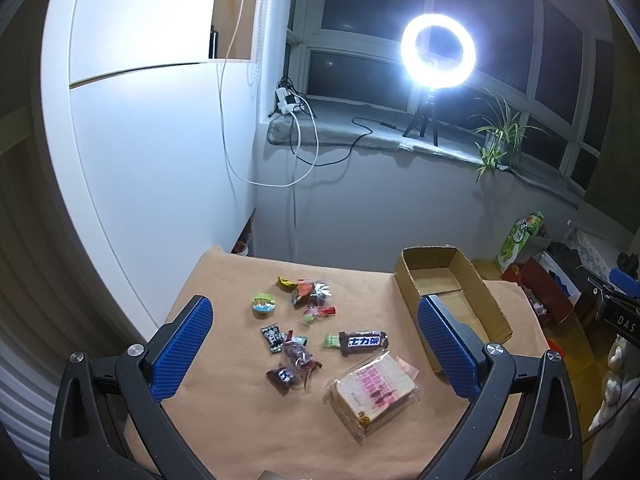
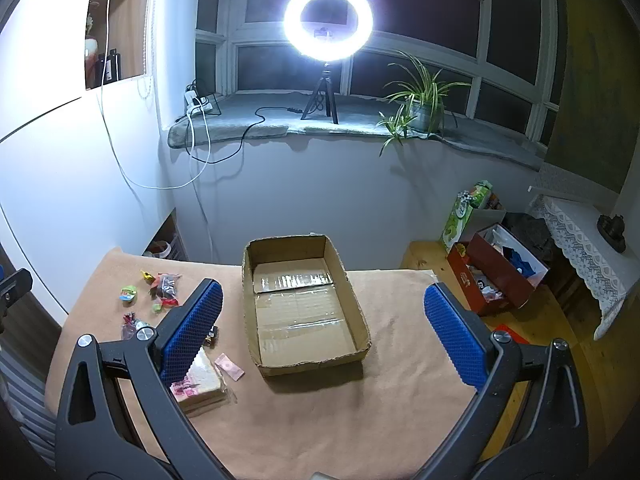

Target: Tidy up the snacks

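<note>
On a tan-covered desk (image 2: 320, 420) sits an open cardboard box (image 2: 304, 304), holding nothing. Left of the box lie scattered snacks: small wrapped candies (image 1: 312, 296), a chocolate bar (image 1: 364, 342) and, nearest the camera, a packet of sliced bread (image 1: 372, 394). Above the desk, the left gripper (image 1: 316, 350) and right gripper (image 2: 320, 330) both hang spread wide, grasping nothing.

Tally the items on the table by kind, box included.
Cardboard box: 1, empty
Bagged sliced bread: 1
Chocolate bar: 1
Round green-rimmed snack: 1
Small wrapped snacks: roughly 10, since overlapping wrappers blur the count
Total: about 14
</note>
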A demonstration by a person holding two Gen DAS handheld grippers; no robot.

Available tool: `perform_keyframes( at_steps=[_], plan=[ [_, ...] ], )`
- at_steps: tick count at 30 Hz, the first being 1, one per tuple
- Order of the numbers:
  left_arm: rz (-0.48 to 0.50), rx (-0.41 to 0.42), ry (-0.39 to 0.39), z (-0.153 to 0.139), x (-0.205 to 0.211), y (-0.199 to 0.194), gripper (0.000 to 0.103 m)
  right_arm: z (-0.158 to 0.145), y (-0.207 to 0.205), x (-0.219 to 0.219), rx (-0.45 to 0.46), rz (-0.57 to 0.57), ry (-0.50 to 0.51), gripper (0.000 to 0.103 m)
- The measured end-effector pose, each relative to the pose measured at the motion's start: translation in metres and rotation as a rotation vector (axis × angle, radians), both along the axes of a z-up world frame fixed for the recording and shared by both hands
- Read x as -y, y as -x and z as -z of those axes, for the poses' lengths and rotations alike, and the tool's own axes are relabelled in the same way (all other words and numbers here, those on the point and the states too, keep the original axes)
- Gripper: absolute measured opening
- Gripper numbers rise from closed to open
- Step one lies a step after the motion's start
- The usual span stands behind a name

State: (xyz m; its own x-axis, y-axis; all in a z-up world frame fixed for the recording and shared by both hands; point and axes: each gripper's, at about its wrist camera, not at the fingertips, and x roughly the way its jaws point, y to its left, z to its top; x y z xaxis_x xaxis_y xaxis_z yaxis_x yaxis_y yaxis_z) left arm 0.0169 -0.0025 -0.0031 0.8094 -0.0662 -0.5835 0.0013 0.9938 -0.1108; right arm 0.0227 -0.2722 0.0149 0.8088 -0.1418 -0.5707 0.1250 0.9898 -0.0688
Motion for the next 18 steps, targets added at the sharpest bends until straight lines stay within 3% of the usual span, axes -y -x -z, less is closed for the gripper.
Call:
perform_keyframes(
  at_steps=[18],
  plan=[
    [0.005,-0.014,0.002,0.0011,0.0019,-0.0050,0.102,0.0018,-0.0059,-0.0024,-0.012,-0.004,0.003,0.103]
  ],
)
